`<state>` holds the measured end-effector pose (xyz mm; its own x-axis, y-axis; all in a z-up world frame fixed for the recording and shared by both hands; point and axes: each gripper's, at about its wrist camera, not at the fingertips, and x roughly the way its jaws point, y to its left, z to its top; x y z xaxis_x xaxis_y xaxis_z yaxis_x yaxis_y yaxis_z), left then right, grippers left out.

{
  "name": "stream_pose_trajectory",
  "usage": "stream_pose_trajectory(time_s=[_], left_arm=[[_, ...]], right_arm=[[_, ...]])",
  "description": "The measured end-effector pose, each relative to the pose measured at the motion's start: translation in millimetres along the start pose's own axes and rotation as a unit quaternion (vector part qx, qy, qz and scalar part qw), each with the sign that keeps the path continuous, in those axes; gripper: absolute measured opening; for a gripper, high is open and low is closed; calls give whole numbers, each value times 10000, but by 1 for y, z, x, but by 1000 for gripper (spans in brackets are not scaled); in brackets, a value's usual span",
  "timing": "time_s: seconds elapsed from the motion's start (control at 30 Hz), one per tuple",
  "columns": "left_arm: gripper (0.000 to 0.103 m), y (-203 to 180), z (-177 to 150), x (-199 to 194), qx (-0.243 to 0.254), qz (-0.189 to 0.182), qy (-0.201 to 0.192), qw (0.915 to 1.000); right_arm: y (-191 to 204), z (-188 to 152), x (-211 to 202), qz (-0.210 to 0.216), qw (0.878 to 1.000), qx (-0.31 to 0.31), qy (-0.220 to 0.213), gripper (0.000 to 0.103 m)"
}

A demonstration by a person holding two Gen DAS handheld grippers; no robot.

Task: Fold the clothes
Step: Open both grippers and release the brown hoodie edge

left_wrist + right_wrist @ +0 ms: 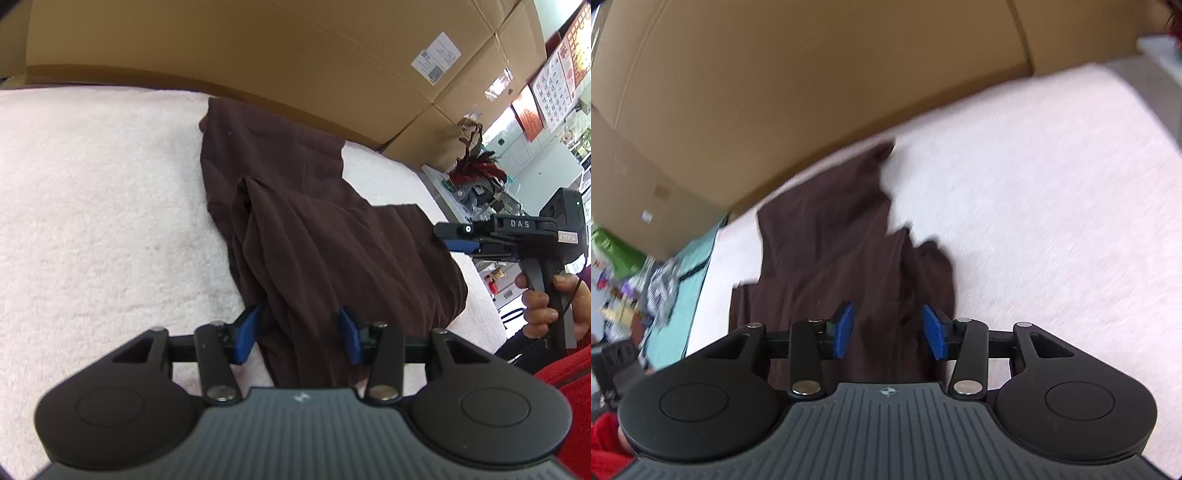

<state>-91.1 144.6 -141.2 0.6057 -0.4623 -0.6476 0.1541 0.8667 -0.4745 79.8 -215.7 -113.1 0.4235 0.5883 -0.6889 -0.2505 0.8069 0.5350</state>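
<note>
Wrist views downward (shared garment [314, 229])

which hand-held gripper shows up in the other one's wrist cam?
The right hand-held gripper: the left wrist view catches it side-on at the far edge of the brown garment, with its hand on the grip. The right wrist view shows only its own fingers.

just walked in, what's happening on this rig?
A person is folding a dark brown garment on a pale fleecy blanket, with a handheld gripper in each hand. The left gripper and the right gripper both stand open over the near edge of the cloth, gripping nothing. The garment lies partly folded and still rumpled, with cardboard boxes behind.
</note>
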Motion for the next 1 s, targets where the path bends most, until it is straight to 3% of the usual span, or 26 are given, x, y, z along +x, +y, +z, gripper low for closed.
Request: stream_pose_trajectory(time_s=[0.1, 0.13, 0.17, 0.2, 0.23, 0.3, 0.33, 0.47, 0.6, 0.73, 1.0], left_arm=[[44, -2, 13, -4, -51, 9, -362, 9993], [50, 0, 19, 2, -95, 4, -353, 9993], [64, 2, 25, 10, -165, 9, -308, 9994], [69, 5, 29, 20, -231, 76, -266, 9993], [67, 9, 31, 30, -292, 205, -227, 9991], [51, 16, 33, 49, -452, 513, -37, 9976], [50, 19, 32, 52, -521, 579, -11, 9970], [54, 23, 22, 47, -588, 544, -160, 9967], [65, 18, 24, 50, -576, 548, -154, 9967], [79, 3, 26, 58, -248, 627, -29, 9977], [85, -3, 30, 61, -150, 679, 125, 9975]], right_arm=[[0, 15, 11, -89, 9999, -101, -93, 44], [1, 18, 21, -52, 9999, -93, -23, 44], [2, 20, 30, 17, 10000, -62, 51, 44], [1, 22, 39, 28, 9999, -12, 127, 39], [0, 23, 48, -61, 9998, 80, 197, 34], [-6, 24, 57, -106, 9994, 227, 251, 17], [-6, 24, 57, -144, 9994, 230, 236, 16], [16, 30, 61, -516, 9960, -500, 533, 17], [38, 36, 70, -988, 9866, -1008, 822, 22], [47, 31, 75, -1240, 9817, -1178, 839, 25], [55, 29, 78, -1484, 9764, -1291, 895, 26]])
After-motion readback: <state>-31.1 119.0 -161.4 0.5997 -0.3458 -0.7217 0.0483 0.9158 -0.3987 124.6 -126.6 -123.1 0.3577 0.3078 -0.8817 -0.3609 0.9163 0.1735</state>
